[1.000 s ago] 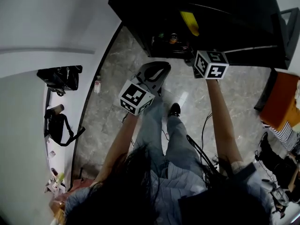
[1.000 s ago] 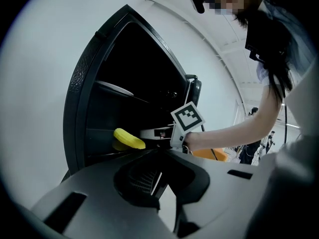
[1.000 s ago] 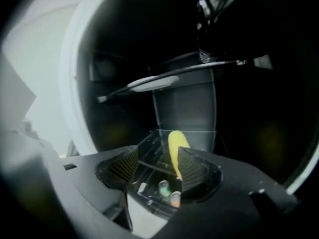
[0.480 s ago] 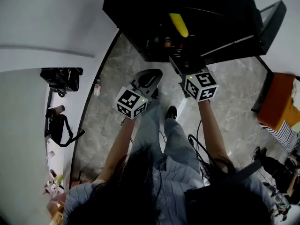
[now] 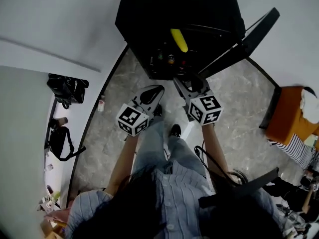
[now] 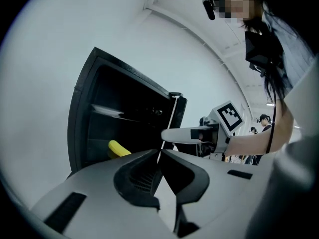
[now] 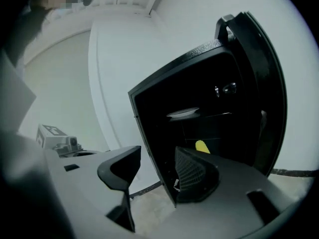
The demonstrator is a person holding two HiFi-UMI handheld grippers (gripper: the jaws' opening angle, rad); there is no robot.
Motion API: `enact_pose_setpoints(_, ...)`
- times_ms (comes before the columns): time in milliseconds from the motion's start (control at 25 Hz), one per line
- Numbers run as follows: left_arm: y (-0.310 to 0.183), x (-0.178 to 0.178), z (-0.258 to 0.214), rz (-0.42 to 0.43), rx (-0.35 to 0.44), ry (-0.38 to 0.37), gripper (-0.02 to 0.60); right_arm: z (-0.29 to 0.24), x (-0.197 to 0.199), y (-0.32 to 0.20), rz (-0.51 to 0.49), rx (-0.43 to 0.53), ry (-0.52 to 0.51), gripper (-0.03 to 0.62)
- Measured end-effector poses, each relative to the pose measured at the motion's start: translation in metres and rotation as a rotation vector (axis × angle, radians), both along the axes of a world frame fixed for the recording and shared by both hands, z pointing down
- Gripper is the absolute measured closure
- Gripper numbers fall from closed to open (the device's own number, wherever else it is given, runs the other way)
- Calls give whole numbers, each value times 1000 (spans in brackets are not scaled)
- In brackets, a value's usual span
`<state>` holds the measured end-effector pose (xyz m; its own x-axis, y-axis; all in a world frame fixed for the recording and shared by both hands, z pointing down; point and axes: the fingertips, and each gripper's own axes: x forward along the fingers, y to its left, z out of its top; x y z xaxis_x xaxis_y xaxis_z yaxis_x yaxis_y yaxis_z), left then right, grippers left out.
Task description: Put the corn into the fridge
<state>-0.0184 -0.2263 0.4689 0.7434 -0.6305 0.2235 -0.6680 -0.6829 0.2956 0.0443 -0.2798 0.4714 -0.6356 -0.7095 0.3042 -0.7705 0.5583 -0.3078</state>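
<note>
Now the yellow corn cob (image 5: 179,40) sits in the black fridge (image 5: 164,4) at twelve o'clock, left hand-held gripper (image 6: 159,156) closed empty, right hand-held gripper (image 7: 157,159) gaping, empty, just narrowing.

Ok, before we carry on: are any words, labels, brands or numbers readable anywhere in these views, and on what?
No readable text in any view.
Left marker cube and right marker cube: black-and-white square patterns only, no letters or digits.
Small bottle: label too small to read.
Small items inside the fridge: too dark and small to read.
</note>
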Motion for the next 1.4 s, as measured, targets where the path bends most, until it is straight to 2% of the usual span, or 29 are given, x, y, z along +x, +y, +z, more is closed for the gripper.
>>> enact_pose_setpoints(480,46,28,-51,-46,51,7,574,-56,35,68,-3,15,-81,447)
enact_pose_setpoints(840,96,51,-61,-98,52,14,574,-70,57,124,-78,7,-98,479)
enact_pose_setpoints(1080,120,61,-65,-124,51,1,574,-67,55,149,-133,3,-95,490)
enact_pose_setpoints(1400,138,58,-70,-146,36,1,574,-60,41,173,-159,-24,-99,510)
